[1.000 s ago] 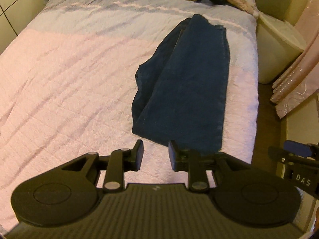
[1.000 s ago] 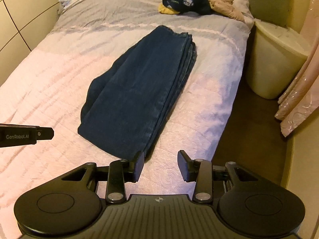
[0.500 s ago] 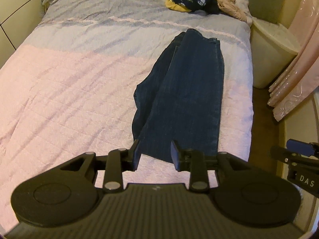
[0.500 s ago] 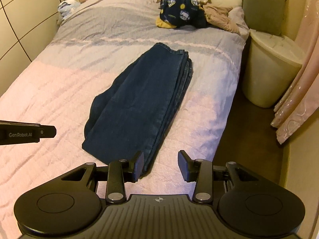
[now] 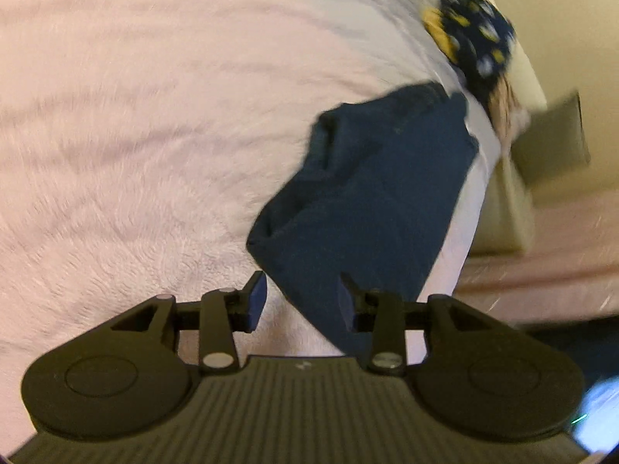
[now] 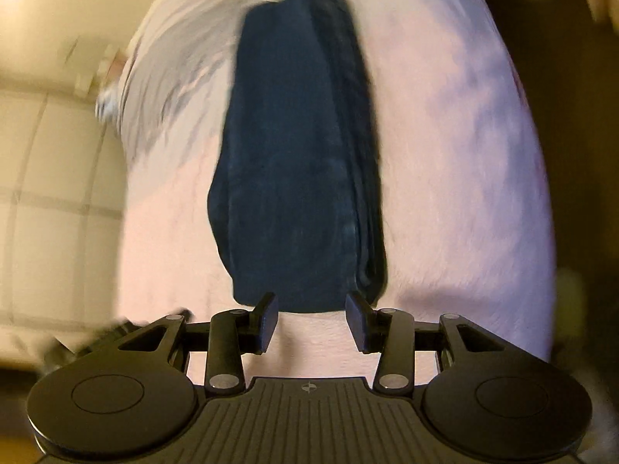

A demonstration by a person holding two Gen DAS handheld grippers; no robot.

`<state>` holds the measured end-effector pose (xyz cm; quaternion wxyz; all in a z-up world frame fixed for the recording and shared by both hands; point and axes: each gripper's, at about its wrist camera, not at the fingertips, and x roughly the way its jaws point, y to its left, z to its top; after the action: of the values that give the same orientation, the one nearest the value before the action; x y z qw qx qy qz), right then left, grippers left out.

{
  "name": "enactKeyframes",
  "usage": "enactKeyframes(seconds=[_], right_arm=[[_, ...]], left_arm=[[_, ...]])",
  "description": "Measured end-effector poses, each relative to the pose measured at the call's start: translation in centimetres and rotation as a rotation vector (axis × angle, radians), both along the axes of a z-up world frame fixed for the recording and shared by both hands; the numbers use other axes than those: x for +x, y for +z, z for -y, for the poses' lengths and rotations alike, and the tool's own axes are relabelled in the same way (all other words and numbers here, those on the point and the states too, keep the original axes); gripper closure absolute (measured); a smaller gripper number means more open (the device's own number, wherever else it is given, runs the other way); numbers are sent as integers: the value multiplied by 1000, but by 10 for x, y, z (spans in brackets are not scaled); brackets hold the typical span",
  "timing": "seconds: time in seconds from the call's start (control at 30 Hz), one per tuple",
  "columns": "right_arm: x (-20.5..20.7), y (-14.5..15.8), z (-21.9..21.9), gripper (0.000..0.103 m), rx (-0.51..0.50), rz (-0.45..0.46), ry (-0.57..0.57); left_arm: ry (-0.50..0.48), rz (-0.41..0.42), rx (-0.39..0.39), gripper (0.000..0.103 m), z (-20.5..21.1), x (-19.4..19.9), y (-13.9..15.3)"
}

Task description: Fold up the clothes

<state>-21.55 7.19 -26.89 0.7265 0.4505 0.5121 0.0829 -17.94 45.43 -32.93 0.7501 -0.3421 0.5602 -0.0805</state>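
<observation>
A pair of dark blue jeans (image 6: 298, 154) is laid lengthwise on the bed (image 6: 456, 135), folded leg over leg into one long strip, with the stacked edges seen along its right side in the right wrist view. The strip lies nearer the bed's right edge than its left, and its near end falls short of the foot of the bed. In the left wrist view the jeans (image 5: 371, 193) are seen at a slant, with a loose fold bulging on their left side.

The right gripper (image 6: 311, 323) is held just before the near end of the jeans, its jaws apart, with only pink quilt seen between them; the cloth is not touched by the pads as far as can be told. The left gripper (image 5: 301, 301) is held over the near left corner of the strip; its jaws are opening, and the corner of the denim is seen between them, not pressed by either pad.

Toward the head of the bed a dark patterned garment (image 5: 476, 34) is piled, with a cushion (image 5: 549, 143) off the bed's right edge. Both views are blurred.
</observation>
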Motion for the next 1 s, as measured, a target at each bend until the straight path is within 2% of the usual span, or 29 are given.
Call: enactKeyframes(seconds=[0.13,0.23,0.4,0.5,0.6,0.73,0.87,1.0], right_arm=[[2,-47,2,60,102,-68,-77],[1,-74,0,60,152,-101,-131],[4,-98,-3,60,206,-70,-199],[9,-106,-3,60,219,-59,-220],[12,-105,-1,60,223,-25,-212],[6,-103,2,60,237,23,-199],[5,-108,0,60,231,34,-194],[10,-111,-5,60,215,26,-190]], left_arm=[[87,-44,-140,68,-10,5,-45],[97,-44,-160,68,-7,9,-65],[105,-11,-201,66,-3,18,-86],[99,-5,-200,63,0,25,-94],[90,16,-218,66,-2,25,-95],[119,63,-295,69,-12,14,-98],[145,42,-327,69,-16,17,-115],[142,40,-328,70,-14,24,-112]])
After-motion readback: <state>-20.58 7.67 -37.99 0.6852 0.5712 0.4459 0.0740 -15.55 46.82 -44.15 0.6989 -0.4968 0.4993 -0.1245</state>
